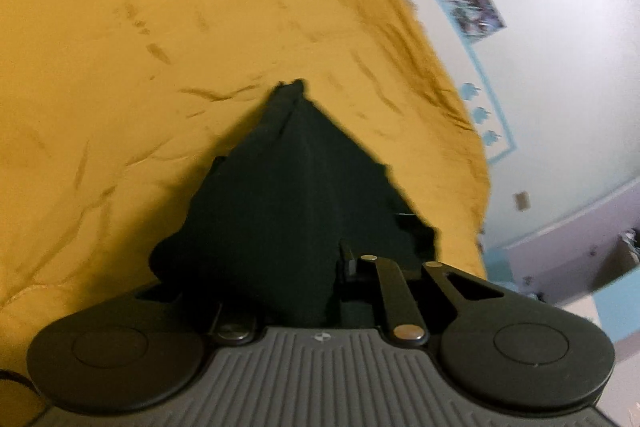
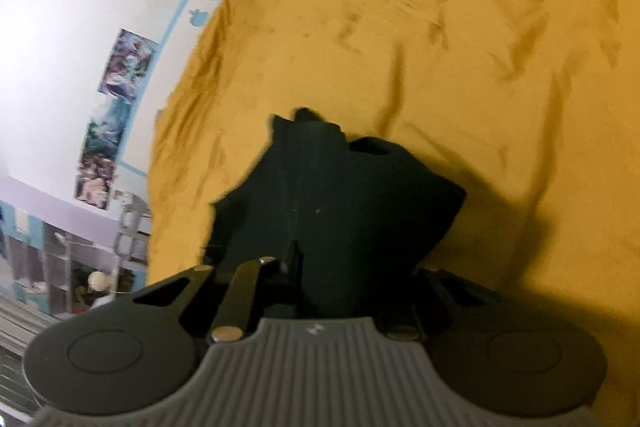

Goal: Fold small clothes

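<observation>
In the left wrist view, the left gripper (image 1: 298, 95) is seen draped over by a dark garment (image 1: 288, 195), which hides both fingers almost to their tips. The cloth is gathered into a narrow peak at the far end, where the jaws are drawn tightly together, so the garment is taken to be pinched there. It is spread downward from that peak as a broad triangle, reaching back to the gripper's body. Beneath and around it, a rumpled mustard-yellow bedspread (image 1: 160, 67) is seen filling most of the picture. At the right, a pale wall (image 1: 560, 7) is shown, hung with a row of pictures (image 1: 472, 3) along a light blue border.

In the right wrist view, the right gripper (image 2: 304, 119) is likewise buried under the dark garment (image 2: 332, 203), bunched into folds over the fingers. The jaws are closed narrowly, and the cloth is clamped between them at the far tip. The rest of the fabric is slumped to the right, above the yellow bedspread (image 2: 480, 47), on which its shadow is cast. At the left, the wall with its pictures (image 2: 124, 67) is seen, and lower down some shelves (image 2: 60, 259), blurred.
</observation>
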A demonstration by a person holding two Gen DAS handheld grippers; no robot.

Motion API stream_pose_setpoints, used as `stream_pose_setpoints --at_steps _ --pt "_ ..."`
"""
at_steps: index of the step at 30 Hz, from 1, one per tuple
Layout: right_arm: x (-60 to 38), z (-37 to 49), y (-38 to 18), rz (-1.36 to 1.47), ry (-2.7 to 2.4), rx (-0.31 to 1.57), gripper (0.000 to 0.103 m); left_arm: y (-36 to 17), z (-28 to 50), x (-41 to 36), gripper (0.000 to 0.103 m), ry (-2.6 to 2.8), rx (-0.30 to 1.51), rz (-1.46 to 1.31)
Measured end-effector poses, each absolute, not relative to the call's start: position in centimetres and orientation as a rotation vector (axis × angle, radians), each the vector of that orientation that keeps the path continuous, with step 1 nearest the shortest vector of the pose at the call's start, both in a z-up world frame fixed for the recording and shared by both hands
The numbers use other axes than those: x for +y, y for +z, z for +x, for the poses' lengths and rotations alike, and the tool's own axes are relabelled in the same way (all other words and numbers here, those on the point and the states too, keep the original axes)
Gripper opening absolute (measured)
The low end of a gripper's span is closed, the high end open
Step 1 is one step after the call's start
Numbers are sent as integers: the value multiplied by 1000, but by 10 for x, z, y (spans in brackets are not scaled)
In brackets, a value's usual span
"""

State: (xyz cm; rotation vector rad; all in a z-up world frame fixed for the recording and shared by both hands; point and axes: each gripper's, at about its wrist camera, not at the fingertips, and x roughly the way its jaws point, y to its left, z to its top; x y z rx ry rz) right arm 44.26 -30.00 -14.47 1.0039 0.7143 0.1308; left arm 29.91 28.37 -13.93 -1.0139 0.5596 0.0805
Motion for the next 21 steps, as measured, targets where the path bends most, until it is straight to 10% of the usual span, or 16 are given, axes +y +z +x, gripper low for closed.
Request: stream_pose_setpoints --at_steps 9,21 --pt "-349 333 -94 995 163 720 10 -108 197 250 17 -54 588 -997" --pt "-439 228 -169 1237 78 783 12 -139 91 274 20 64 772 -938"
